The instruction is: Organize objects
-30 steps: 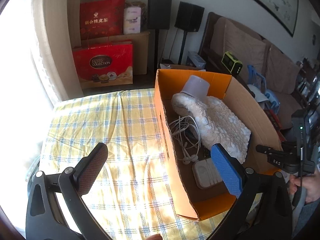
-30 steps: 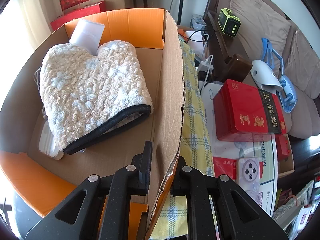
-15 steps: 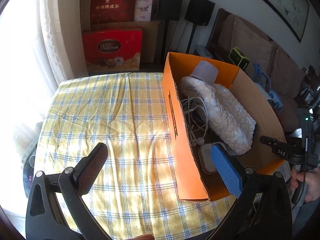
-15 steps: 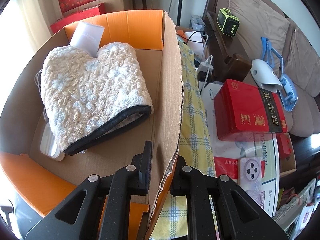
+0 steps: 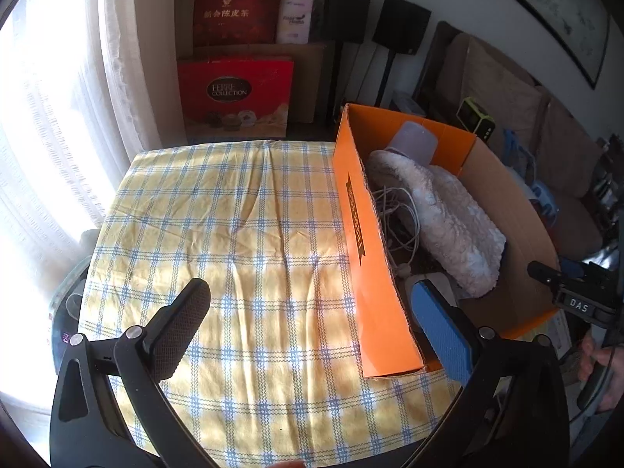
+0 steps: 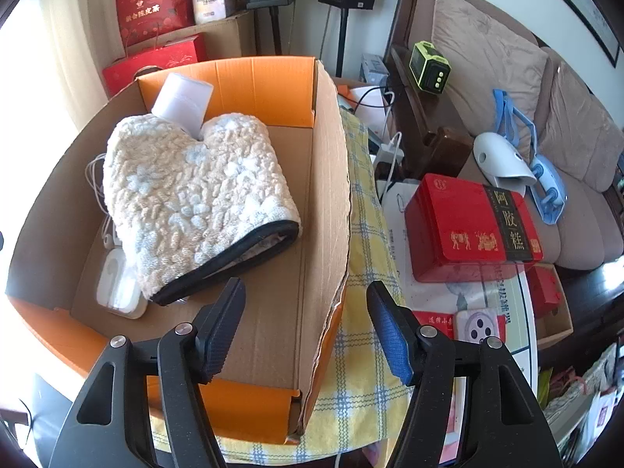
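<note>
An orange cardboard box (image 5: 362, 234) stands on the right side of the yellow checked tablecloth (image 5: 234, 234). It holds a fluffy cream mitt (image 6: 195, 202), a pale cup (image 6: 183, 97), white earphone cables (image 5: 394, 210) and a white flat case (image 6: 117, 284). My right gripper (image 6: 308, 331) is open, its fingers either side of the box's right wall (image 6: 327, 210) without touching it. My left gripper (image 5: 312, 319) is open and empty above the cloth, its right finger over the box's near corner. The box also shows in the right wrist view.
A red tin (image 6: 472, 230) and small boxes lie on the glass table to the right. A sofa (image 6: 507, 78) with a green clock (image 6: 429, 66) stands beyond. Red gift bags (image 5: 234, 93) and speakers (image 5: 347, 11) stand by the far wall.
My right gripper has opened and let go of the box's right wall. My left gripper has drawn back and up, showing more of the tablecloth.
</note>
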`<state>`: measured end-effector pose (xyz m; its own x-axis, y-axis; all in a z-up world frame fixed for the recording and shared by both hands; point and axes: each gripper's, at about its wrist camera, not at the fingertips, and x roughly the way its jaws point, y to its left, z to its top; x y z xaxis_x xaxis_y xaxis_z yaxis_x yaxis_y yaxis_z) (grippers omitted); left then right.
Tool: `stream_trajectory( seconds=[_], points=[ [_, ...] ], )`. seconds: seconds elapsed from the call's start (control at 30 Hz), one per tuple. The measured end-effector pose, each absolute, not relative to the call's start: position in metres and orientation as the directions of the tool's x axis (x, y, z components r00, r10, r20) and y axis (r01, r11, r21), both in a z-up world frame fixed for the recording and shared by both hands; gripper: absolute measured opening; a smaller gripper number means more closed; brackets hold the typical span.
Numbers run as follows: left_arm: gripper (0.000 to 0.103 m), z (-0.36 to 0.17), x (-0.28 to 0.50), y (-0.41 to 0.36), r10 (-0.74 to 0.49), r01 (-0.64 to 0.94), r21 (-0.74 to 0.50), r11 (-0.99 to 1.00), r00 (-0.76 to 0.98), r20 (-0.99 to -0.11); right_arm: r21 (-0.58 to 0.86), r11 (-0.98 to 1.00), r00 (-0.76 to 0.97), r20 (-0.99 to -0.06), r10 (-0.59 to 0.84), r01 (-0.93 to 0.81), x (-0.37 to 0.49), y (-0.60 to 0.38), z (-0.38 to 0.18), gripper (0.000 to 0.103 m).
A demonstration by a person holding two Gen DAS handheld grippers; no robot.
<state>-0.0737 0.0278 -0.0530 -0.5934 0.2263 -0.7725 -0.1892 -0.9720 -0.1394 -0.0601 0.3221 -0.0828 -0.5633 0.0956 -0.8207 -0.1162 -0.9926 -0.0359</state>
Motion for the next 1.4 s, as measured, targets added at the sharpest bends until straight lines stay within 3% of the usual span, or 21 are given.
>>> stream_trajectory(
  seconds=[0.2, 0.37, 0.5, 0.63, 1.4],
  points=[
    [0.103, -0.048, -0.066, 0.025, 0.219, -0.184, -0.133, -0.974, -0.606, -0.765, -0.04, -0.99, -0.64, -0.759, 0.12, -0.139, -0.042, 0.309, -0.051, 0.075],
    [0.103, -0.038, -0.055, 0.023, 0.18, -0.178, -0.084, -0.981, -0.64, -0.747, -0.029, -0.988, -0.69, -0.713, 0.127, -0.152, -0.029, 0.296, -0.03, 0.088],
    [0.103, -0.033, -0.049, 0.018, 0.199, -0.178, -0.108, -0.978, -0.642, -0.74, -0.026, -0.99, -0.708, -0.696, 0.119, -0.141, -0.023, 0.283, -0.021, 0.09],
    [0.103, -0.031, -0.044, 0.014, 0.202, -0.177, -0.113, -0.978, -0.641, -0.74, -0.031, -0.992, -0.72, -0.685, 0.111, -0.123, -0.019, 0.269, -0.021, 0.101],
    [0.103, -0.015, -0.005, 0.002, 0.132, -0.133, -0.054, -0.99, -0.695, -0.707, -0.001, -0.994, -0.775, -0.627, 0.085, -0.109, 0.017, 0.228, -0.009, 0.102]
  ],
)
